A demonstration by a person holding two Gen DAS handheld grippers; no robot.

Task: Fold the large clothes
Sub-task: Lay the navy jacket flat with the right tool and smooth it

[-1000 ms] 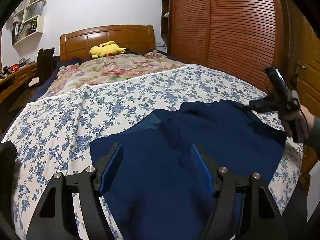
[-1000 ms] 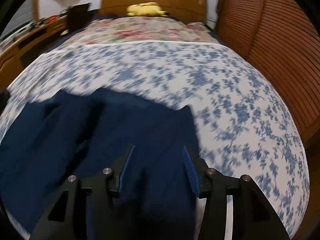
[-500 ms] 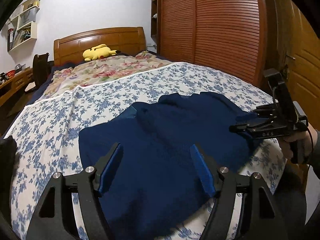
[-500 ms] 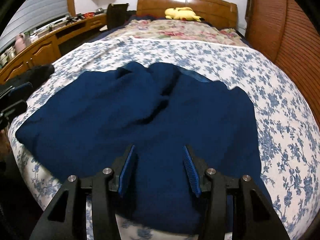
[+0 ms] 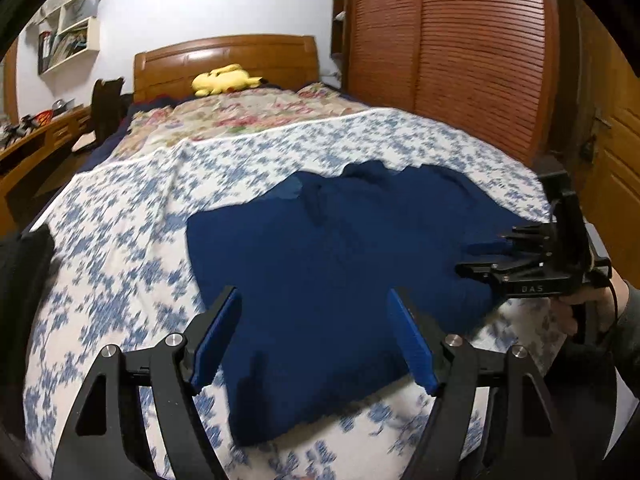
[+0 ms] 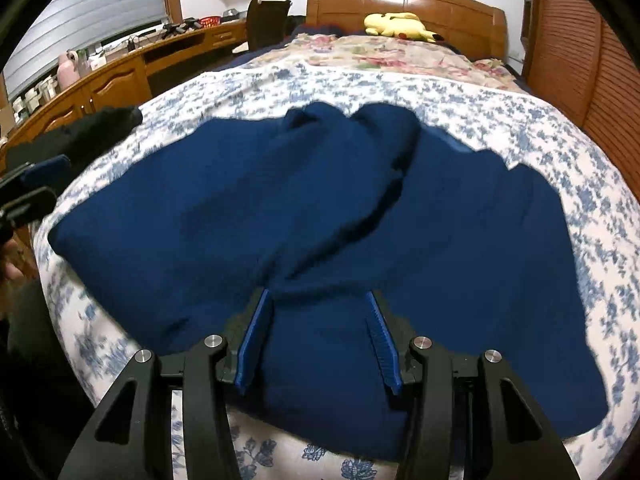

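A large dark blue garment (image 5: 344,264) lies spread and rumpled on the foot of the bed, with a fold ridge down its middle; it also shows in the right wrist view (image 6: 320,216). My left gripper (image 5: 316,320) is open and empty, over the garment's near left part. My right gripper (image 6: 318,314) is open with its blue pads on either side of a bunch of the cloth near the hem. It also appears in the left wrist view (image 5: 480,258) at the garment's right edge. The left gripper shows at the left edge of the right wrist view (image 6: 32,188).
The bed has a blue floral sheet (image 5: 120,240) and a flowered quilt (image 5: 248,112) further up. A yellow plush toy (image 5: 224,78) lies by the wooden headboard (image 5: 224,60). A slatted wardrobe (image 5: 448,52) stands at the right, a desk (image 6: 120,72) and a chair (image 6: 266,20) at the left.
Both grippers have drawn back towards the foot of the bed. The right gripper has dropped lower onto the garment's near edge, with cloth now between its pads.
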